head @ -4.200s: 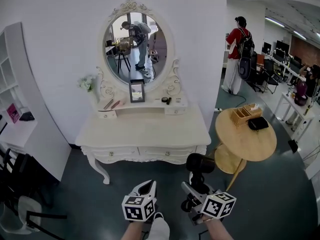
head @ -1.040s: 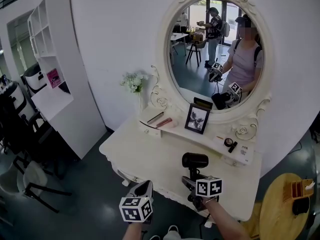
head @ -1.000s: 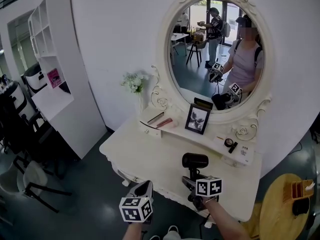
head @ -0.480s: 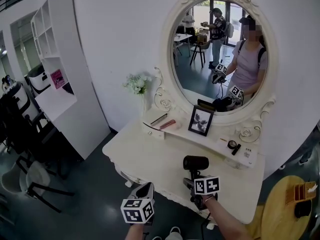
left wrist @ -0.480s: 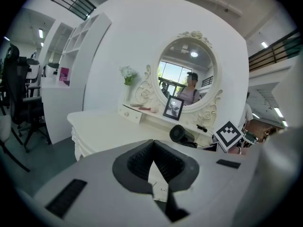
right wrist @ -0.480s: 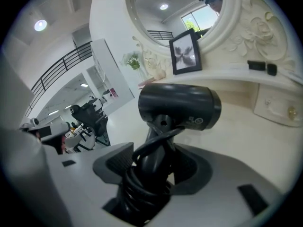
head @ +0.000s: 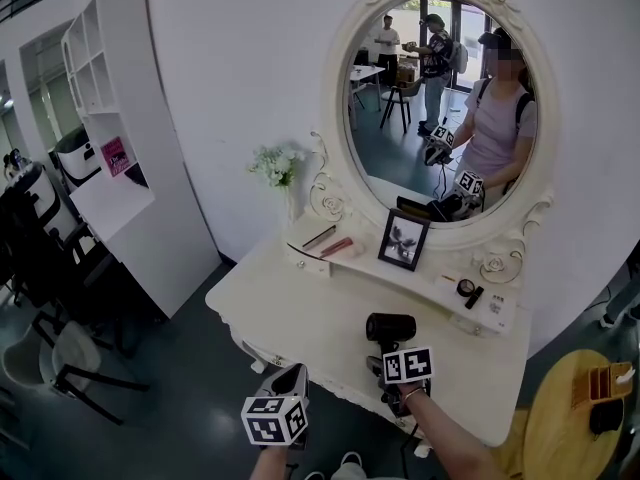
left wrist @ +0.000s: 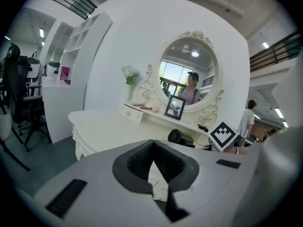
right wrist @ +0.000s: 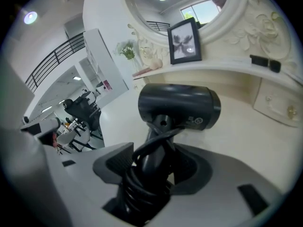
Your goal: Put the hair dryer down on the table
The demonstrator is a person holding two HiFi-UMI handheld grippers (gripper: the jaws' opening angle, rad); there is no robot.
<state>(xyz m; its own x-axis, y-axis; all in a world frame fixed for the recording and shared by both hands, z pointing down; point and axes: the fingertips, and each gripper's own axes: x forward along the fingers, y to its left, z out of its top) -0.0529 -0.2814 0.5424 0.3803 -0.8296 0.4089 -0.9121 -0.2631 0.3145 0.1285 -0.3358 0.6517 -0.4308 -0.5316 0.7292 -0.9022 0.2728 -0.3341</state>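
Note:
The black hair dryer point(head: 390, 328) is held upright over the front right part of the white dressing table point(head: 300, 308). My right gripper point(head: 393, 360) is shut on its handle, which has the cord wound round it. In the right gripper view the dryer's barrel point(right wrist: 180, 105) lies crosswise above the jaws, over the tabletop point(right wrist: 246, 131); whether it touches the table is hidden. My left gripper point(head: 289, 376) hangs in front of the table's edge, shut and holding nothing. The left gripper view shows its jaws closed together point(left wrist: 154, 146) and the dryer point(left wrist: 180, 137) off to the right.
An oval mirror point(head: 440, 98) stands behind a raised shelf holding a photo frame point(head: 404, 240), brushes point(head: 330, 243) and small cosmetics point(head: 468, 288). Flowers point(head: 272, 165) sit at the shelf's left. A white shelving unit point(head: 110, 148) and dark chairs point(head: 40, 268) are at left, a round wooden table point(head: 580, 418) at right.
Since 4.2 s ago I have come from well back right up to the dressing table. In the last second the right gripper and dryer have barely shifted; the left gripper has stayed put.

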